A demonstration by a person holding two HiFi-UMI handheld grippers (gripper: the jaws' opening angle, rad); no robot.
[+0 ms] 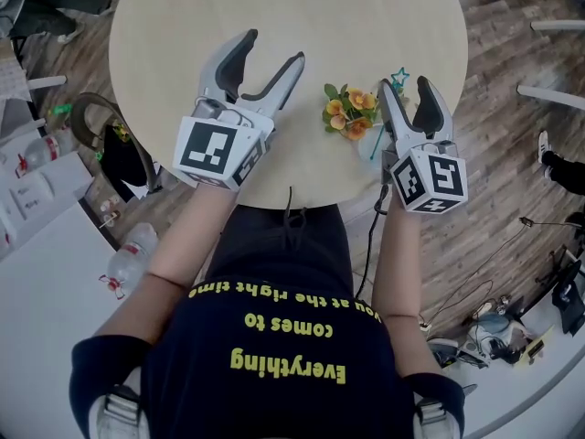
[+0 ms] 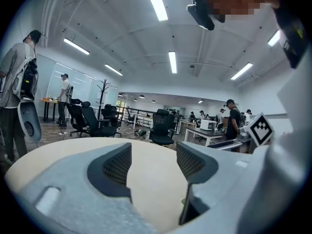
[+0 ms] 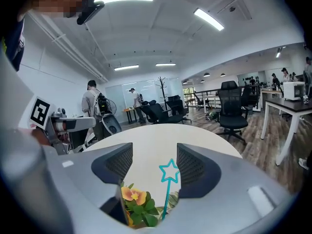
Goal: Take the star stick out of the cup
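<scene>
Head view, left to right: my left gripper (image 1: 272,48) over desk (image 1: 274,7), fingers wide apart, nothing between. My right gripper (image 3: 155,155) fingers apart, not gripping; star stick (image 3: 166,199) upright between them, nearer right finger, beside flowers (image 3: 134,196).

Dark shirt (image 1: 274,337) bore yellow print, upside down in head view: "Everything comes to you at the right time". Nothing else was legible.
</scene>
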